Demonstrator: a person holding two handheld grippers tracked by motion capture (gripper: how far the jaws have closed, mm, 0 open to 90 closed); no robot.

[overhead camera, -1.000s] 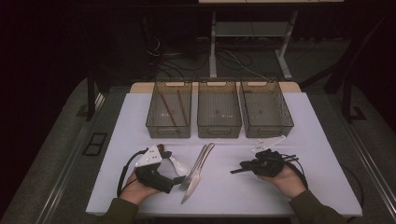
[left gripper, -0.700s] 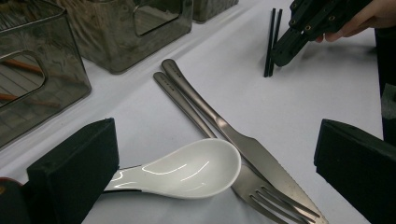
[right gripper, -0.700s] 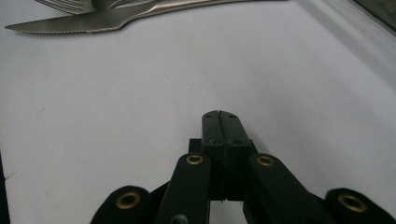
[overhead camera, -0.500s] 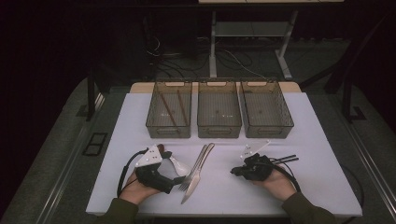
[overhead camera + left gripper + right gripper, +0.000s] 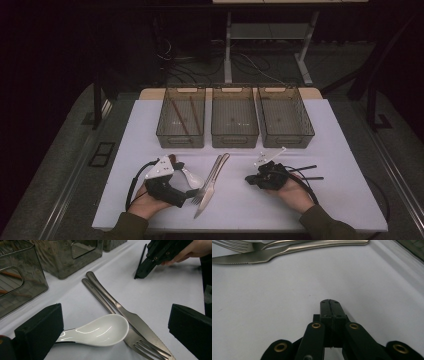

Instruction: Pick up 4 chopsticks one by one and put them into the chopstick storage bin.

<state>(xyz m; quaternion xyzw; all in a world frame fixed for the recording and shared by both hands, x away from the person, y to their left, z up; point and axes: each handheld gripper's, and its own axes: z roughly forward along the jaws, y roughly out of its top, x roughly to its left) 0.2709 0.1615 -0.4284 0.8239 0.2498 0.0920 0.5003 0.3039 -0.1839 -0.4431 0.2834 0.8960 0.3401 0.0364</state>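
My left gripper (image 5: 186, 179) rests on the white table (image 5: 330, 130) with its jaws wide open. A white spoon (image 5: 100, 331) lies between them, untouched, its handle hidden behind the left jaw. A steel knife (image 5: 130, 315) and fork (image 5: 142, 345) lie side by side just past the spoon's bowl, seen as the knife (image 5: 212, 192) and fork (image 5: 210, 180) from above. My right gripper (image 5: 248, 180) lies low on the table to their right, shut on nothing (image 5: 330, 302), pointing at the knife (image 5: 274, 252). Black chopsticks (image 5: 306, 172) lie behind the right hand.
Three smoky plastic bins stand in a row at the back: the left bin (image 5: 181, 137) holds brown chopsticks, the middle bin (image 5: 235, 137) and right bin (image 5: 286, 137) look bare. The table's front edge runs just under both forearms.
The right hand has shifted a little to the left and lower, jaws still shut. The left gripper and the cutlery have stayed put.
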